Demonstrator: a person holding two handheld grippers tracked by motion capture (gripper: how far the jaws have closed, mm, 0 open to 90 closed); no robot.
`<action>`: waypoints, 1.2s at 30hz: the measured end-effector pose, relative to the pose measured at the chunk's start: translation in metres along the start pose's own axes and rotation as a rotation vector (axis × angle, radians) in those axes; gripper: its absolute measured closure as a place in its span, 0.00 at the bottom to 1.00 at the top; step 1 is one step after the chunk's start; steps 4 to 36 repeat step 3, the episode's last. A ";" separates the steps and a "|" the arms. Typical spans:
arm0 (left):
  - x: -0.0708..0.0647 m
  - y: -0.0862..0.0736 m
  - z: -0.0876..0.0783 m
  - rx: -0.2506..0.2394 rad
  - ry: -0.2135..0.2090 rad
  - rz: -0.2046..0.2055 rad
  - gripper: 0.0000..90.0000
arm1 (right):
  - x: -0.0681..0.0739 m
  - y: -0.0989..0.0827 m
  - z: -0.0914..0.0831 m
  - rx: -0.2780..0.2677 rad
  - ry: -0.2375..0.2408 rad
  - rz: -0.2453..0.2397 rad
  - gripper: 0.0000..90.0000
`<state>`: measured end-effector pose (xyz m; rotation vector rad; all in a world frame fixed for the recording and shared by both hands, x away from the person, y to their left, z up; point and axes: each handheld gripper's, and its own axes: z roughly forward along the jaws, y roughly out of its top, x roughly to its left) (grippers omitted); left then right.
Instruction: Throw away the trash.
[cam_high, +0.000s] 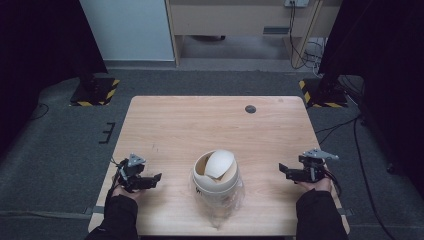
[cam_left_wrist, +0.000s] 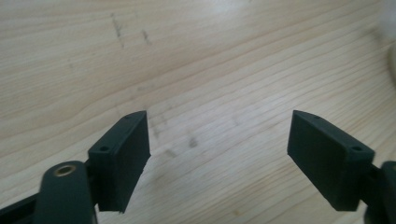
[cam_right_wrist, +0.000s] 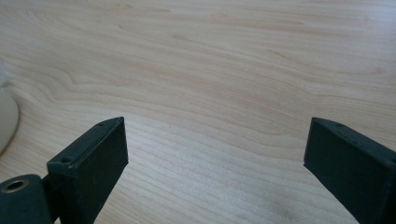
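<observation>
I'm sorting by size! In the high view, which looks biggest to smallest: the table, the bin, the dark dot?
1. Table, by far the largest.
2. Bin, the white one with a swing lid.
3. Dark dot, far smaller, though it lies farther from the camera.

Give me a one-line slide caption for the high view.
Two open hand-held tools, left and right, flank a small white swing-lid bin on a wooden table.

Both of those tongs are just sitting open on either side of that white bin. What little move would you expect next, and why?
Probably both tongs ease inward toward the small white bin. The left tongs and the right tongs flank it with jaws wide open and nothing between them, each resting apart from it over bare wooden table. The bin's swing lid sits tilted, so that looks like the likely target.
</observation>
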<state>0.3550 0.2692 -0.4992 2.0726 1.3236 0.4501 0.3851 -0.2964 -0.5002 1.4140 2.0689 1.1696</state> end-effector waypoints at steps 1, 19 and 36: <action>0.001 -0.001 0.001 0.013 0.010 0.002 0.21 | 0.000 -0.001 0.001 0.010 -0.004 -0.005 0.07; 0.004 -0.003 0.004 0.044 0.023 -0.002 0.20 | -0.001 -0.002 0.003 0.027 -0.011 -0.009 0.06; 0.004 -0.003 0.004 0.044 0.023 -0.002 0.20 | -0.001 -0.002 0.003 0.027 -0.011 -0.009 0.06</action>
